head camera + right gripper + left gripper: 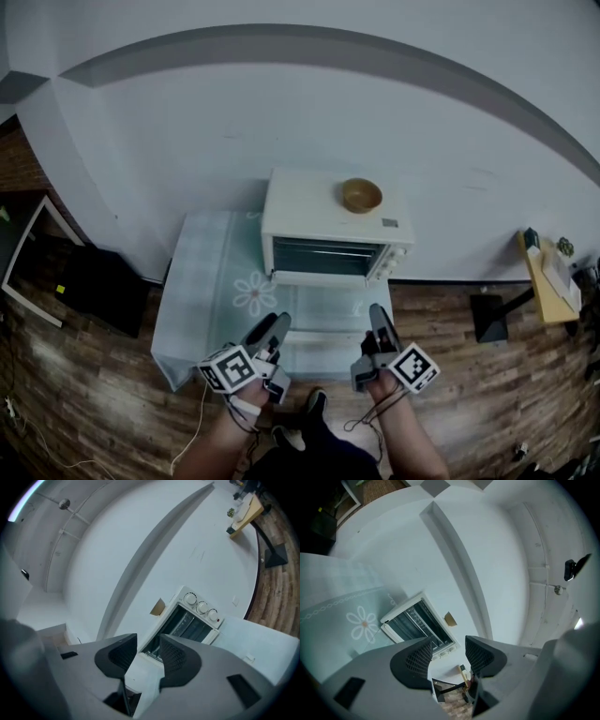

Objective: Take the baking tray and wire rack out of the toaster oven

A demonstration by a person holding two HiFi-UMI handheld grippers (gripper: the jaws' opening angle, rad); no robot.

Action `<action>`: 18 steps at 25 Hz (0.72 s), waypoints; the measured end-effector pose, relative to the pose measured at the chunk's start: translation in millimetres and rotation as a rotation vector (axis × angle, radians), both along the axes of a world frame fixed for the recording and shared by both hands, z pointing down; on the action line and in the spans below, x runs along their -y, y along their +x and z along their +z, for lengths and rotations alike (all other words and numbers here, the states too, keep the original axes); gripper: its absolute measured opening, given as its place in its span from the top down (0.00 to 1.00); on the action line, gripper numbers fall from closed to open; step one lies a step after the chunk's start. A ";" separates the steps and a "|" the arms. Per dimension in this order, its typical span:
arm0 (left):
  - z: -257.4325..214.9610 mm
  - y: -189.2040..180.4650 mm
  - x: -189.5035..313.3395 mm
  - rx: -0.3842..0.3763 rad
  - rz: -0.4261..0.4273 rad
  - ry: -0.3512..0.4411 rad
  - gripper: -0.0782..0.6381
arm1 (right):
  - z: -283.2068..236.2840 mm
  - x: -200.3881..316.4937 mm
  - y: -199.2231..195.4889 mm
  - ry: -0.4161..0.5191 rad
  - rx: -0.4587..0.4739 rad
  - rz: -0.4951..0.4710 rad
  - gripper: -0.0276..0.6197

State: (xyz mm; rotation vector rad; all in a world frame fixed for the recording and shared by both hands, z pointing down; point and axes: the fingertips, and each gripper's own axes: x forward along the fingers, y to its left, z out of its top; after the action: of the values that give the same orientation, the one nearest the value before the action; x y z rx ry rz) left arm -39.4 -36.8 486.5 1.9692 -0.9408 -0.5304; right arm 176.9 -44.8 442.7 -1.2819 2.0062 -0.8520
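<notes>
A white toaster oven [333, 220] stands on the table against the wall. Its door looks folded down toward me, and the dark cavity [322, 255] shows thin rack bars. I cannot make out the baking tray from the rack. The oven also appears in the left gripper view [417, 625] and the right gripper view [187, 623]. My left gripper [270, 328] [447, 656] hovers at the table's near edge, short of the oven, open and empty. My right gripper [380, 323] [143, 656] sits beside it, also open with nothing between its jaws.
A wooden bowl [361, 195] rests on the oven's top. A pale cloth with a flower print [202, 281] covers the table. A wooden shelf [548, 277] on a black stand [492, 319] is at the right, and dark furniture [98, 286] is at the left.
</notes>
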 end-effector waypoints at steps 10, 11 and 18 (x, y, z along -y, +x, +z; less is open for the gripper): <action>28.3 38.1 97.9 -0.075 -0.082 -0.124 0.59 | 87.1 94.2 47.2 -0.328 0.180 0.110 0.74; 30.6 40.7 107.5 -0.071 -0.091 -0.127 0.59 | 91.6 103.4 49.0 -0.338 0.190 0.104 0.75; 52.8 52.2 166.8 -0.035 -0.141 -0.168 0.61 | 115.2 161.5 56.5 -0.387 0.213 0.072 0.75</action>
State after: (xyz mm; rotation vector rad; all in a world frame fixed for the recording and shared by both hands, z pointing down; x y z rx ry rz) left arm 12.8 -203.6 539.2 1.7474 -1.0724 -0.5457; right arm 233.5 -206.4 557.9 -1.3916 1.6694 -1.3284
